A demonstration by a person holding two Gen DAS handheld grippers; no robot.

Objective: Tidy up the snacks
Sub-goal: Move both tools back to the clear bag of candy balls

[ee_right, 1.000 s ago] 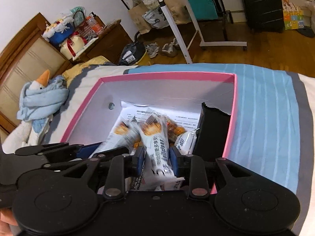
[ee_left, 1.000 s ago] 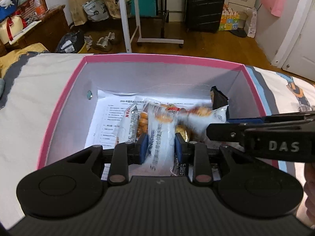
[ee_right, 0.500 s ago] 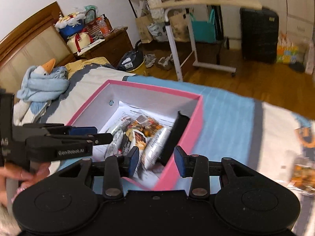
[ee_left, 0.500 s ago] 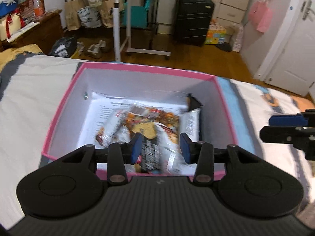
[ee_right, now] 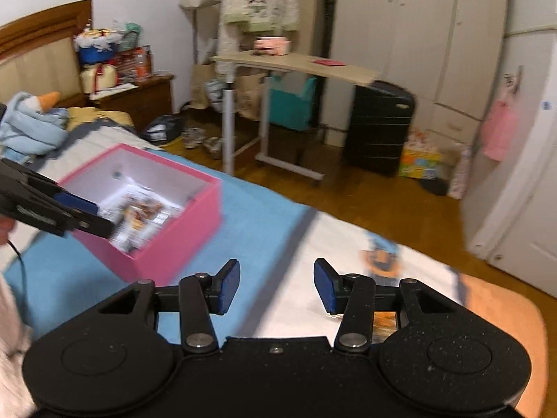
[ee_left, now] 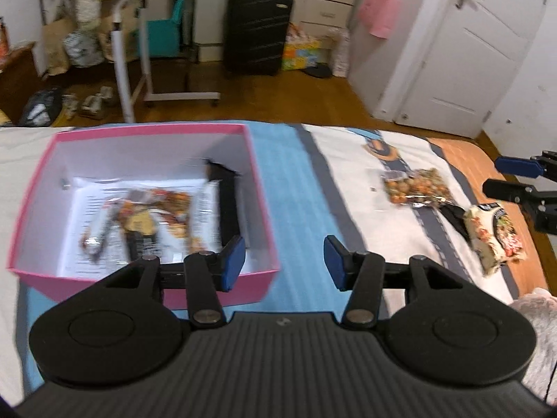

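Both claws, left claw [ee_left: 283,261] and right claw [ee_right: 276,285], opening, nothing between them; two foil snack packets [ee_left: 416,186] lie on bed, well apart from pink-rimmed cardboard box [ee_left: 259,181], presumably next for packing

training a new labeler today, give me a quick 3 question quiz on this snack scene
1. True or false: the left gripper has a snack between its fingers.
2. How many snack packets lie on the bed outside the pink box? A) none B) two C) five
3. Fill in: the black packet leans against the box's ____ wall as seen from the left wrist.

Key
1. False: its jaws are opening with nothing between them.
2. B: the nut packet and the patterned packet.
3. Right.
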